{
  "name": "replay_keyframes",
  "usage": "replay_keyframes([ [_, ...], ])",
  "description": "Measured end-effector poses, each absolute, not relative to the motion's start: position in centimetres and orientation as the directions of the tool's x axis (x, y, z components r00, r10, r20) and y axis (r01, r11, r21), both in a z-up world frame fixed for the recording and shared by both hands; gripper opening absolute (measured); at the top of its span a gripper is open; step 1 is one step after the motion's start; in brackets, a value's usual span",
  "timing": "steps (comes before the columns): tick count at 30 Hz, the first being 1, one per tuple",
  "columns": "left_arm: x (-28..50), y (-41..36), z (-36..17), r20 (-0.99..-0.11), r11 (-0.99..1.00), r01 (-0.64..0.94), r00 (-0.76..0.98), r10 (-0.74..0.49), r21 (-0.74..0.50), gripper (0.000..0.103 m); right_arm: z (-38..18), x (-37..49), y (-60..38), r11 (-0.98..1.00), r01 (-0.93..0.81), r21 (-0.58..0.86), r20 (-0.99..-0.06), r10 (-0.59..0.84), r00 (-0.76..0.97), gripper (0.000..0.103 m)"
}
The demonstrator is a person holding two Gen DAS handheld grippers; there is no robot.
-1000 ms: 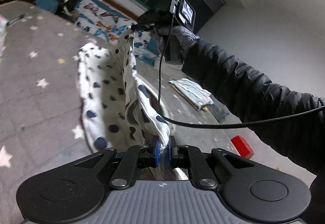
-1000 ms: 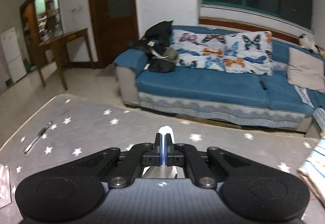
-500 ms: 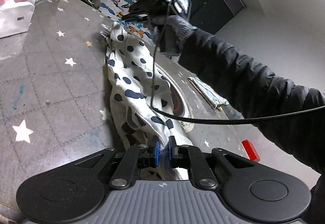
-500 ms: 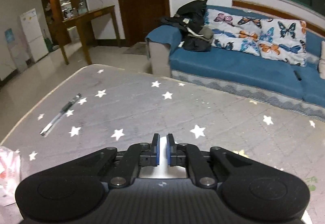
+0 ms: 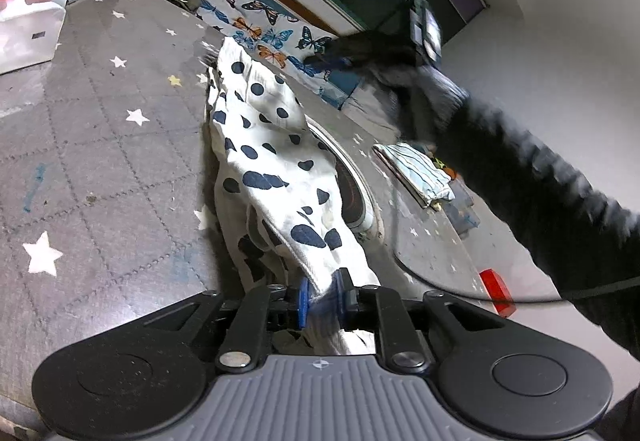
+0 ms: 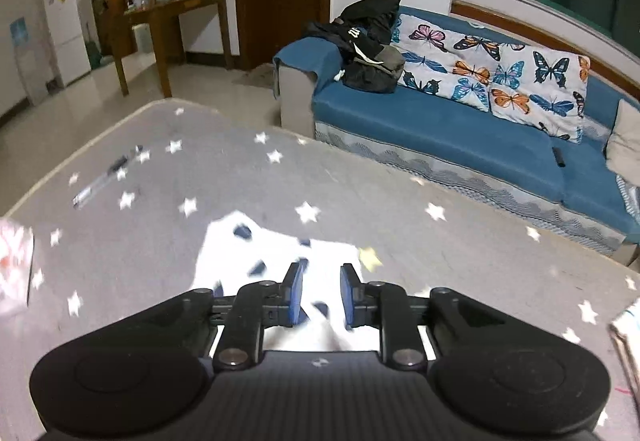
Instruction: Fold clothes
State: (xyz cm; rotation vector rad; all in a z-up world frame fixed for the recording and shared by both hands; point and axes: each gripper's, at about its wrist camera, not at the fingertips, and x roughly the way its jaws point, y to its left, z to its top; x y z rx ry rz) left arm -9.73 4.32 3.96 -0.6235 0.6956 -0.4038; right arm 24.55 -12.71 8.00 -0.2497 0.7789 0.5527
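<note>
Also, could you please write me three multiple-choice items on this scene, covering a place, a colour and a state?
1. Where is the pen? A on a chair; B on the table; C in a drawer.
2. Spots on the cloth are: A red; B dark blue; C green.
3. The striped cloth is: A folded; B hanging; C spread flat.
Key: B, it lies on the starred top; B, navy on white; A, it sits as a compact layered stack.

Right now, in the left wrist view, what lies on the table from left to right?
Tissue box → spotted white garment → folded striped cloth → red block.
</note>
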Motion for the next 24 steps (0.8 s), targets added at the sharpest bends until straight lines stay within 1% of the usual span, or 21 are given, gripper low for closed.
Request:
replay_keyframes([
  [1, -9.7, 4.3, 3.9, -0.470, 0.749, 0.133, 0.705, -0.532, -0.649, 0.021, 8.0, 24.0, -13.5, 0.830, -0.557, -0.009, -0.723, 0.380, 0.577, 0.020],
  [2, -9.6, 4.2, 3.9, -0.473, 0.751, 0.127, 0.706, -0.528, -0.649, 0.027, 7.9, 23.6, -14.1, 0.830, -0.558, -0.006, -0.725, 0.381, 0.574, 0.022],
  [3, -9.5, 4.2, 3.9, -0.476, 0.752, 0.120, 0.706, -0.523, -0.648, 0.030, 7.8, 23.0, -14.8, 0.828, -0.561, -0.007, -0.728, 0.381, 0.570, 0.024],
  [5, -9.3, 4.2, 3.6, -0.490, 0.751, 0.097, 0.702, -0.516, -0.653, 0.030, 7.6, 21.7, -16.1, 0.819, -0.573, -0.014, -0.733, 0.382, 0.563, 0.029],
  [7, -9.1, 4.2, 3.4, -0.505, 0.749, 0.071, 0.697, -0.510, -0.659, 0.031, 7.5, 20.2, -17.2, 0.808, -0.588, -0.015, -0.736, 0.390, 0.554, 0.030],
  [10, -8.8, 4.0, 3.8, -0.505, 0.742, 0.064, 0.694, -0.513, -0.667, 0.029, 7.0, 17.7, -18.7, 0.781, -0.624, -0.008, -0.741, 0.415, 0.528, 0.035],
  [11, -8.7, 3.9, 4.0, -0.502, 0.740, 0.066, 0.694, -0.516, -0.670, 0.025, 6.9, 16.9, -19.0, 0.772, -0.636, -0.009, -0.743, 0.421, 0.521, 0.037],
  [12, -8.6, 3.8, 4.2, -0.500, 0.737, 0.067, 0.693, -0.519, -0.672, 0.017, 6.8, 15.8, -19.3, 0.759, -0.651, -0.012, -0.745, 0.427, 0.512, 0.038],
  [13, -8.5, 3.8, 4.5, -0.497, 0.738, 0.072, 0.695, -0.520, -0.671, 0.015, 6.6, 14.6, -19.6, 0.745, -0.667, -0.016, -0.748, 0.434, 0.503, 0.038],
  [17, -7.8, 3.4, 5.7, -0.490, 0.736, 0.083, 0.695, -0.526, -0.672, 0.013, 6.3, 9.9, -20.9, 0.687, -0.726, -0.016, -0.742, 0.478, 0.469, 0.042],
  [22, -6.4, 2.3, 6.9, -0.483, 0.727, 0.094, 0.688, -0.541, -0.680, 0.012, 6.1, 3.3, -22.6, 0.601, -0.799, -0.018, -0.725, 0.542, 0.425, 0.052],
  [24, -5.8, 1.8, 7.4, -0.482, 0.726, 0.099, 0.685, -0.546, -0.681, 0.012, 6.3, 0.4, -23.6, 0.564, -0.825, -0.012, -0.713, 0.574, 0.403, 0.057],
])
